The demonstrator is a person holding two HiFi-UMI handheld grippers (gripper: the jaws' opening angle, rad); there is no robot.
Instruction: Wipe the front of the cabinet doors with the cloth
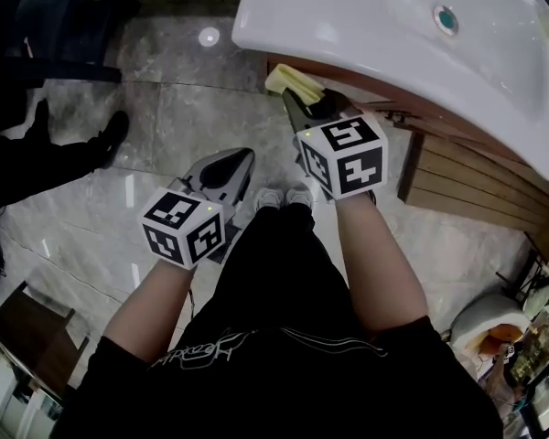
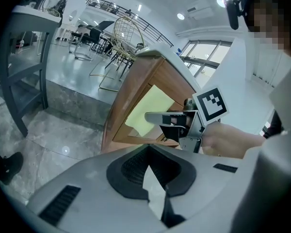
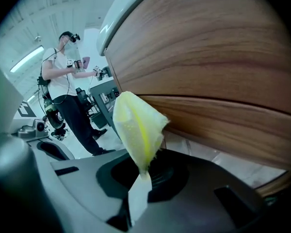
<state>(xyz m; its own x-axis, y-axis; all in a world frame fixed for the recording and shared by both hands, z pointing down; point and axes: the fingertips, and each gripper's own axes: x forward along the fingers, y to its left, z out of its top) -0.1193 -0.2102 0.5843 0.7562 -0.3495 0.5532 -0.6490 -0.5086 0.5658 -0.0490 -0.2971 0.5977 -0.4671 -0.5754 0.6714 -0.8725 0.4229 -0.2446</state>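
Cloth (image 3: 138, 130) sits clamped in jaws of right gripper (image 3: 144, 174).

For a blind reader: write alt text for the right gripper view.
The right gripper is shut on a yellow cloth, held up by the wooden cabinet front. A person stands in the background at left.

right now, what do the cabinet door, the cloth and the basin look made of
The cabinet door: wood or wood-look veneer, matte, brown grain streaks. The cloth: soft yellow fabric, maybe microfibre; creased and dimpled. The basin: glossy white, probably ceramic; it shows highlights.
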